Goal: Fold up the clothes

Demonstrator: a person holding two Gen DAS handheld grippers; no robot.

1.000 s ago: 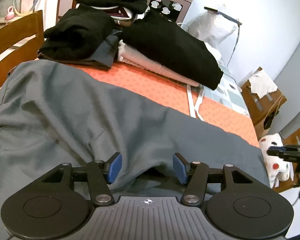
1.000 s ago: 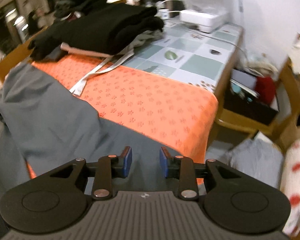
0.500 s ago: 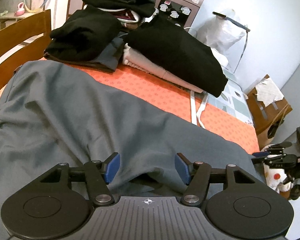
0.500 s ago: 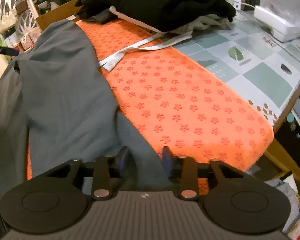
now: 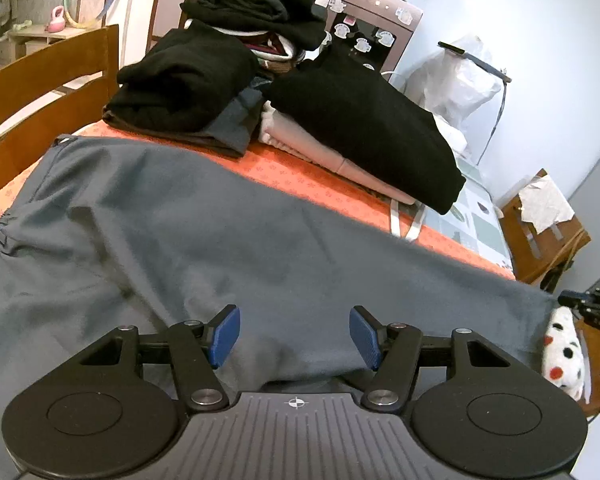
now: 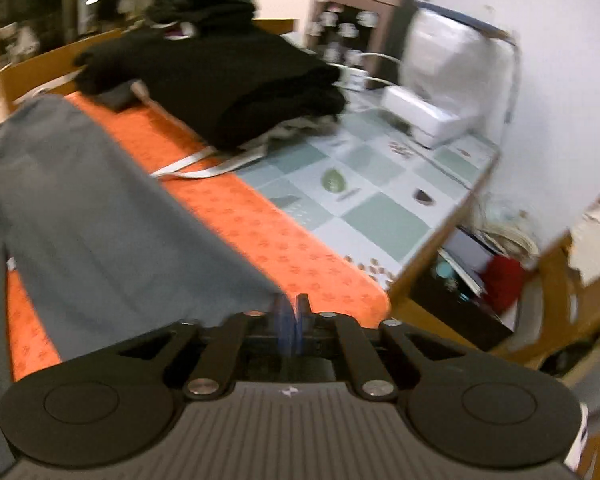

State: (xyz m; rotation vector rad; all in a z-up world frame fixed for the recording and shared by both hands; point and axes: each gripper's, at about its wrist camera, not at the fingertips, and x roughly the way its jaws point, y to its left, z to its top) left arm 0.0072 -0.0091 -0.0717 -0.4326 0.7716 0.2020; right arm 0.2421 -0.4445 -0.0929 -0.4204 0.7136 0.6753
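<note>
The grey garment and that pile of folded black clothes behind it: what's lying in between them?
In the left wrist view, only a bare strip of the orange patterned cloth separates the grey garment from the folded black clothes; white straps cross it at the right end.

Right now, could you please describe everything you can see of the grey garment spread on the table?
The grey garment is plain, matte woven-looking cloth, softly wrinkled, with a puckered seam at its left edge. It lies spread across the orange patterned cloth, its near side hanging over the table edge. The right gripper has just closed its jaws on one lifted corner, pulling it taut. The left gripper hovers open above it.
</note>
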